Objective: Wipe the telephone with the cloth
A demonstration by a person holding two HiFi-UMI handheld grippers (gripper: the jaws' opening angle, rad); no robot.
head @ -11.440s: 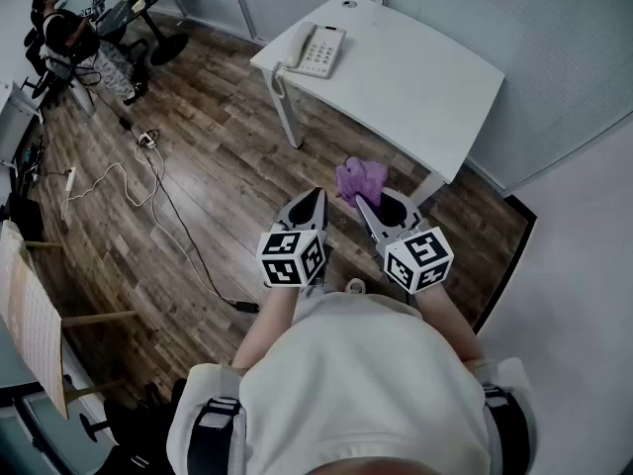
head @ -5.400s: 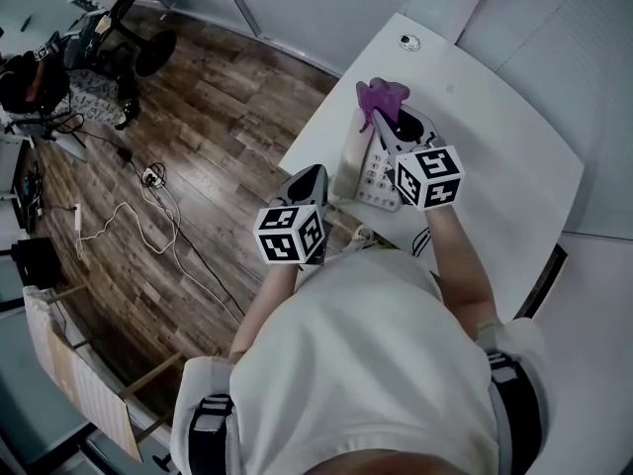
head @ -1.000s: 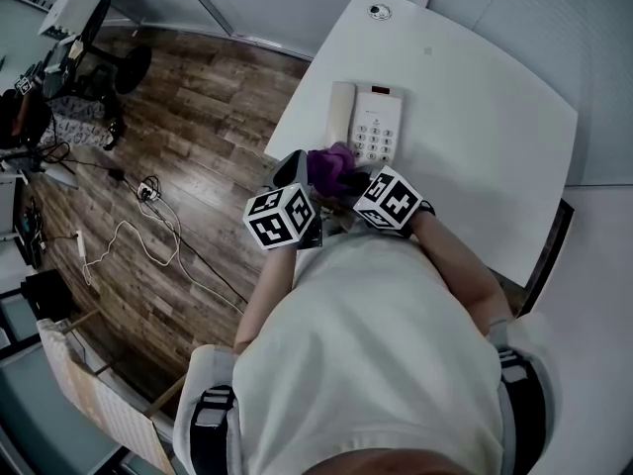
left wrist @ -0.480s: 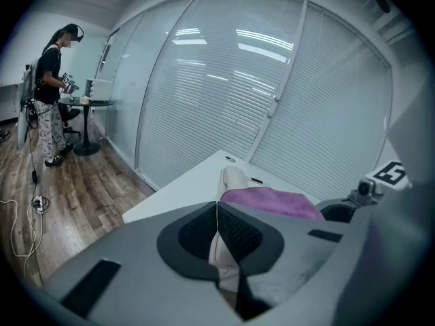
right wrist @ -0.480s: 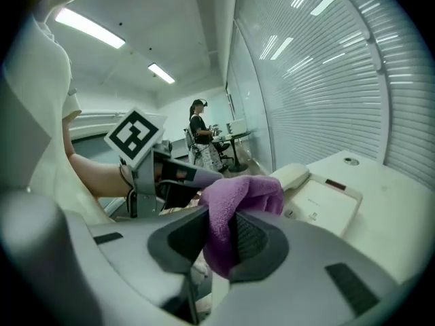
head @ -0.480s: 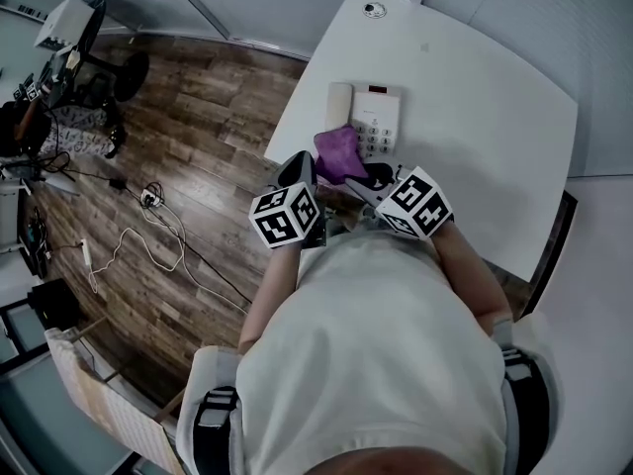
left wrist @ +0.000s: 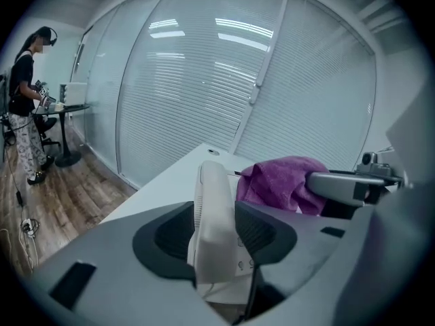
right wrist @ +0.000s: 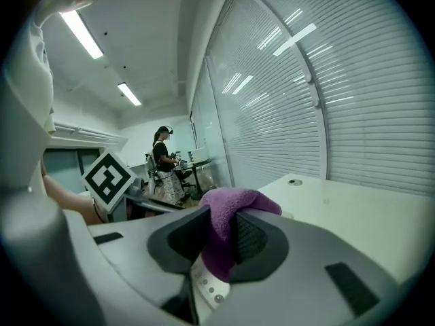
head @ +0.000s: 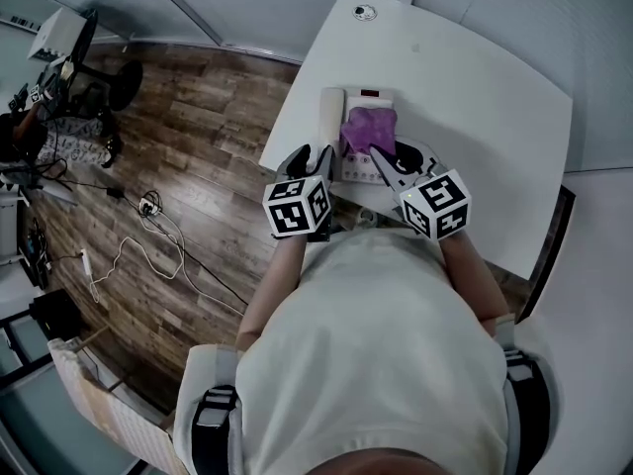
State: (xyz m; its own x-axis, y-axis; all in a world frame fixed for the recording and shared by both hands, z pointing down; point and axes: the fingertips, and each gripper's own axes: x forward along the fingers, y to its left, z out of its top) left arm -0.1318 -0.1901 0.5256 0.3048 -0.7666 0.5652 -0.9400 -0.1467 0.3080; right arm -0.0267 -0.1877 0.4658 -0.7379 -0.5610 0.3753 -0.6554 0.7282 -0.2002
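A white telephone lies near the white table's left edge, its handset along its left side. My right gripper is shut on a purple cloth that rests over the keypad. In the right gripper view the cloth bulges between the jaws of the right gripper, with keys of the telephone just below. My left gripper is at the handset's near end. Its jaws have just been opening, and the handset shows in the gap of the left gripper.
A round cable grommet sits at the table's far end. Wood floor lies left of the table, with cables on it. Another person stands by a small desk far off. A blind-covered glass wall runs behind the table.
The right gripper carried the cloth from the table's near edge up onto the telephone. The left gripper shifted toward the handset and its jaws spread apart.
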